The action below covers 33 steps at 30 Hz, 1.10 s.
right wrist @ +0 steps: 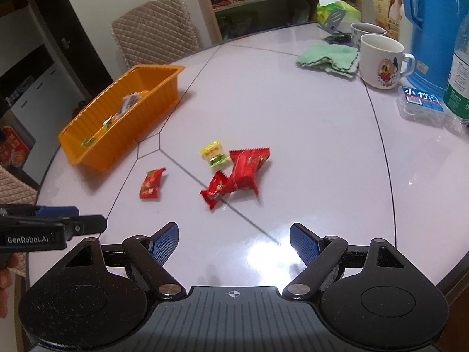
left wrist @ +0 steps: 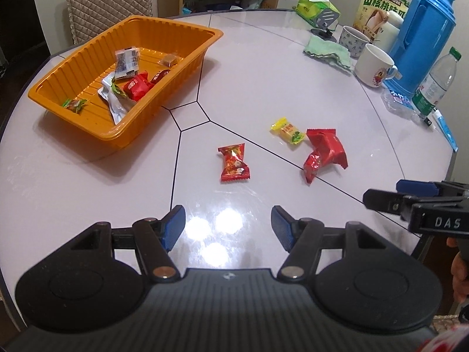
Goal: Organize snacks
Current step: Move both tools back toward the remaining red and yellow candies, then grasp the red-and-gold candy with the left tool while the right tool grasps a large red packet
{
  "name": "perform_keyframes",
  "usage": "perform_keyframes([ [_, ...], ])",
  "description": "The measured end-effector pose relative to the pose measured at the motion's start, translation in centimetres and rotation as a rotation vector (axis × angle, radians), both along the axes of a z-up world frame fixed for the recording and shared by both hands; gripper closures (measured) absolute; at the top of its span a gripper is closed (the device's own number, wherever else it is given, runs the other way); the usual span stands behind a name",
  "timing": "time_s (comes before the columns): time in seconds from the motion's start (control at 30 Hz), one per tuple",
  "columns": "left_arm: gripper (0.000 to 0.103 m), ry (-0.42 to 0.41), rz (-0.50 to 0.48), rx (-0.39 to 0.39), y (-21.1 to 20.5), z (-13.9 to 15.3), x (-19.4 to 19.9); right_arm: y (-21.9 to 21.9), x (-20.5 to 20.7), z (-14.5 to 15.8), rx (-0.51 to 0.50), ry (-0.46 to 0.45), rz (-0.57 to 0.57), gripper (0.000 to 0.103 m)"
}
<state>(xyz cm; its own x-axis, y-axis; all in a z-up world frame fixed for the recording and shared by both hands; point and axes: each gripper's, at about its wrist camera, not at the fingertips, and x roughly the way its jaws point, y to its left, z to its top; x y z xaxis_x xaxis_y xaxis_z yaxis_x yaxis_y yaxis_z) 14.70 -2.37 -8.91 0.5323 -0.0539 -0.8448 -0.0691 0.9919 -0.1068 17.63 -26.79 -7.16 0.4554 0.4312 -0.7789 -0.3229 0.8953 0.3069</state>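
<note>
The left gripper [left wrist: 228, 224] hangs over the pale table [left wrist: 263, 67] with its blue-padded jaws apart and nothing between them. Ahead of it lies a small red candy [left wrist: 234, 162], and further right a yellow candy [left wrist: 287, 131] just beside a larger red snack packet [left wrist: 324, 154]. At the upper left sits an orange tray [left wrist: 187, 33] holding several wrapped snacks, among them a red one [left wrist: 136, 86] and a silver wrapper [left wrist: 115, 104]. The right gripper [left wrist: 410, 198] enters from the right edge. Along the far right stand a white mug [left wrist: 373, 64], a green cloth [left wrist: 328, 51], a blue thermos [left wrist: 425, 35] and a water bottle [left wrist: 436, 85].
</note>
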Motion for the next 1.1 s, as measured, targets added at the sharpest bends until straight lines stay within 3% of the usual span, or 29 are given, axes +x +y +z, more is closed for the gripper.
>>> perform_keyframes([
  [0.37, 0.041, -0.006, 0.000, 0.013, 0.1, -0.7, 2.1, 0.3, 2.4, -0.2, -0.014, -0.023, -0.024, 0.021],
  [0.63, 0.041, -0.006, 0.004, 0.016, 0.6, -1.1, 3.6, 1.1, 4.3, -0.9, -0.018, -0.032, -0.022, 0.040],
  [1.1, 0.041, -0.005, 0.000, 0.010, 1.0, -1.8, 5.5, 2.1, 7.1, -2.5, -0.023, -0.024, -0.037, 0.049],
])
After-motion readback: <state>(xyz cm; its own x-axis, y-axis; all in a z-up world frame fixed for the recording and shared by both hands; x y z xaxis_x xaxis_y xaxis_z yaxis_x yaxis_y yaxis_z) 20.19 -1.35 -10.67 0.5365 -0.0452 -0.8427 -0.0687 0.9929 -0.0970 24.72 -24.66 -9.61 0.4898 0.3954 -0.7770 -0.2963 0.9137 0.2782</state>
